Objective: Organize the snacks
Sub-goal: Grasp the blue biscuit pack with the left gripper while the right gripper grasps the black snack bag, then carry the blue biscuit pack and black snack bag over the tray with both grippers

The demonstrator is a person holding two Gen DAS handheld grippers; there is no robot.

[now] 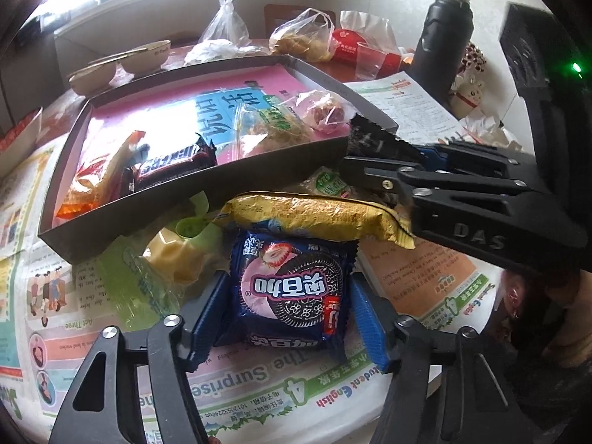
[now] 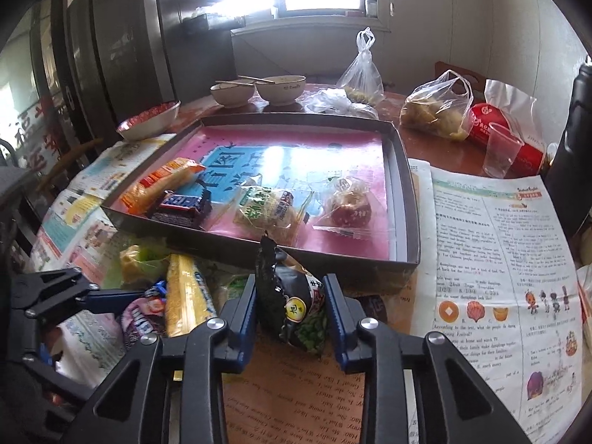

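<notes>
Newspaper-covered bench [image 1: 236, 381], headline "Student English". Left wrist view: left gripper [image 1: 285, 314] angled down, fingers half open, straddling blue strawberry cookie pack [image 1: 292, 288] just in front of dark tray [image 1: 155, 207]; contact unclear. Right wrist view: right gripper [image 2: 292, 307] angled down, fingers narrowed onto black snack packet [image 2: 292, 296], upright, just in front of the tray, beside yellow pack [image 2: 187, 292].

A blue cookie packet [image 1: 292, 292] with a pink strawberry picture lies flat on newspaper at 6 o'clock of the dark tray [image 1: 229, 181], a gold wrapper [image 1: 314, 218] across its far end. A black snack pouch [image 2: 292, 296] stands tilted (printed side rightward). In the tray lie an orange packet [image 2: 162, 185], a dark chocolate bar [image 2: 183, 207], a green-labelled bun [image 2: 266, 209] and a clear-wrapped red pastry [image 2: 347, 211].
</notes>
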